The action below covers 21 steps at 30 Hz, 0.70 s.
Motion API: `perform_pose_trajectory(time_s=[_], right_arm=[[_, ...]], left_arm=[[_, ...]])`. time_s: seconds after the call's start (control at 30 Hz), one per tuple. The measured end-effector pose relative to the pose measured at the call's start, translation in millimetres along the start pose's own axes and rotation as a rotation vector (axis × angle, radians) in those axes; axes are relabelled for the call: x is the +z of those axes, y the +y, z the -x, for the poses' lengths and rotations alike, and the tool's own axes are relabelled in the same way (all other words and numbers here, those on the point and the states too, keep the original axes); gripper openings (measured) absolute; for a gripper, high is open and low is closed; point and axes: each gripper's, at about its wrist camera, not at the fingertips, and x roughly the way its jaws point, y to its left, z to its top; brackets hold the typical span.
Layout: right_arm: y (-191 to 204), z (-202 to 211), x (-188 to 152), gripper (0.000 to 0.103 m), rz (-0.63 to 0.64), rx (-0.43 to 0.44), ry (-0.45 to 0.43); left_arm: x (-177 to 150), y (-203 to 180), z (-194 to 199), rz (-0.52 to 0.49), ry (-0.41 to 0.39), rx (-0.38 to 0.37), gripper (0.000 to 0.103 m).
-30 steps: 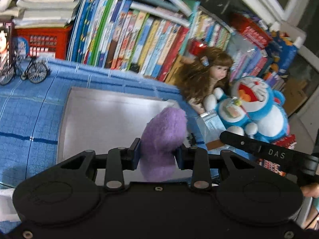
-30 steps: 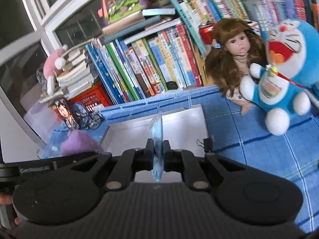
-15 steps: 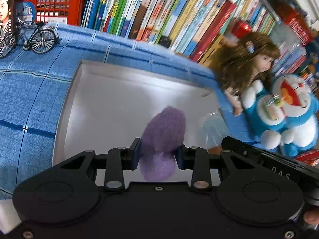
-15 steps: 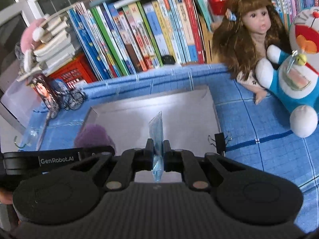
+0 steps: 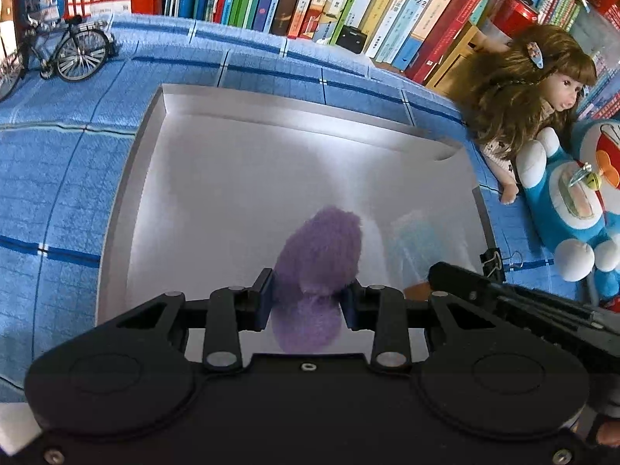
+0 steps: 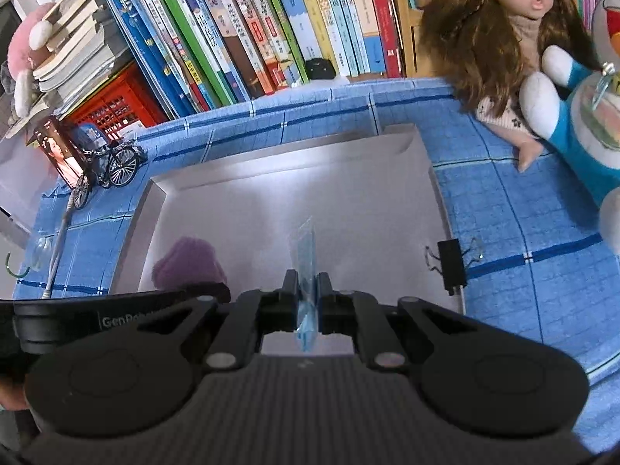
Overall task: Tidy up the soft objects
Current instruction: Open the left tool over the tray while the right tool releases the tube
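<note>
My left gripper (image 5: 308, 300) is shut on a fuzzy purple soft toy (image 5: 319, 255) and holds it over the near part of a shallow grey tray (image 5: 128, 178) on the blue checked cloth. My right gripper (image 6: 308, 292) is shut on a thin clear-blue plastic packet (image 6: 306, 248), held edge-on over the same tray (image 6: 441, 193). The purple toy (image 6: 190, 261) shows at the left in the right wrist view, above the left gripper's body. The packet shows as a faint blur (image 5: 422, 240) in the left wrist view.
A long-haired doll (image 5: 531, 89) and a blue Doraemon plush (image 5: 573, 201) sit right of the tray. A black binder clip (image 6: 451, 267) lies by the tray's right edge. A model bicycle (image 5: 69, 52) stands at the left. A row of books (image 5: 310, 0) lines the back.
Both grippers have moved forward and down toward the tray, which now fills more of each view. Each still holds its object.
</note>
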Motion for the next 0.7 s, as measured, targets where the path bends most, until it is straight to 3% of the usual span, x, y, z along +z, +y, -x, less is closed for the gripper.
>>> perform_pose_trajectory(time_s=[0.4,0.5,0.53,0.57,0.7], right_arm=[[-0.7,-14.2,-0.8,0.017,-0.013,-0.017,0.047],[-0.5,-13.6,-0.8,0.02,-0.005,-0.021,0.042],[0.1,-13.6,-0.7,0.033,-0.001,-0.021,0.042],[0.1,-12.9,-0.9,0.038,0.002,-0.023,0.04],[-0.9,-7.0,-1.3,0.049,0.013,-0.019,0.026]], left_arm=[[3.3,4.9,-9.1,0.027,0.024,0.0,0.034],[2.4,2.8,-7.5,0.017,0.021,0.007,0.043],[2.2,2.2,-6.2,0.015,0.016,0.01,0.046],[2.0,1.1,-4.3,0.008,0.009,0.021,0.047],[0.3,-5.0,9.0,-0.029,-0.029,0.065,0.054]])
